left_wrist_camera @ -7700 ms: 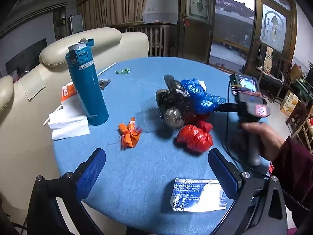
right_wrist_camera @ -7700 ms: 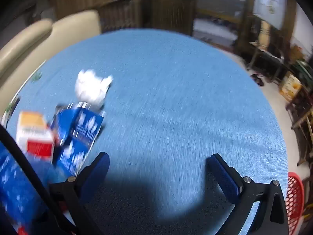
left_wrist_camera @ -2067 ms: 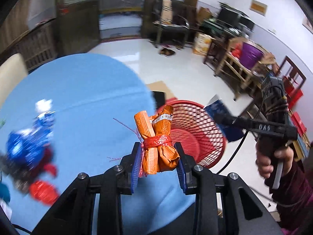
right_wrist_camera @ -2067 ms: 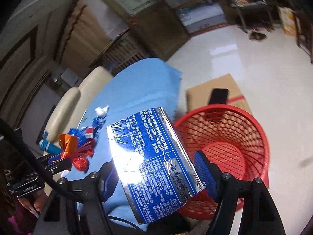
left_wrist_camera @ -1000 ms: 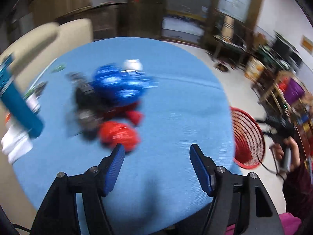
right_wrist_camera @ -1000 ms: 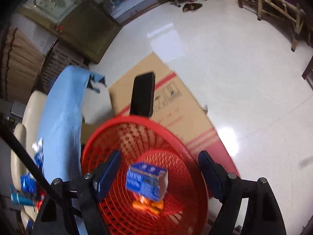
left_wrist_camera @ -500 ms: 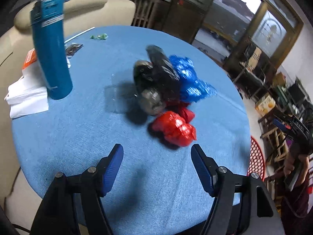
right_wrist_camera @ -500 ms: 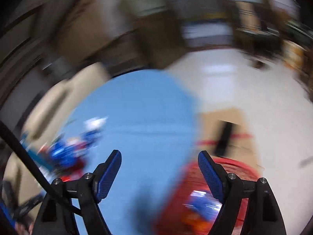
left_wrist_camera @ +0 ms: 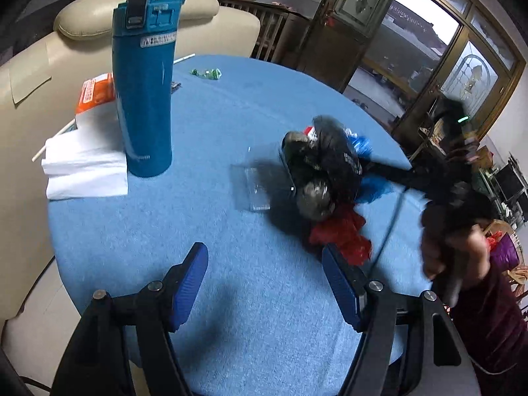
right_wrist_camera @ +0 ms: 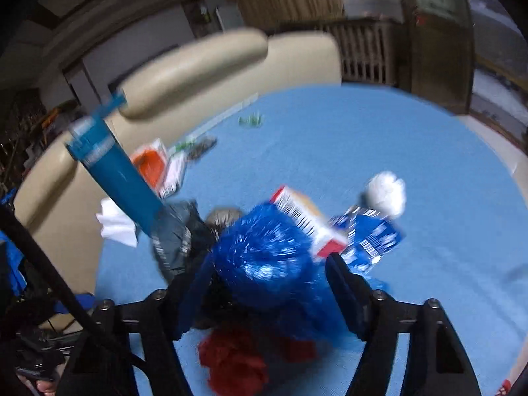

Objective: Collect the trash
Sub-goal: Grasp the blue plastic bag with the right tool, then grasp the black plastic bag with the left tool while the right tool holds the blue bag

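Right gripper (right_wrist_camera: 264, 283) fingers closing around a blue bag (right_wrist_camera: 264, 257) in the trash heap on the worktop (left_wrist_camera: 231, 105); left gripper (left_wrist_camera: 264, 283) hovers released. Much litter remains uncollected.

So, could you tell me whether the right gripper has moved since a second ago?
Yes. It has swung from above the red basket back over the table; the right gripper is now closing around the blue bag.
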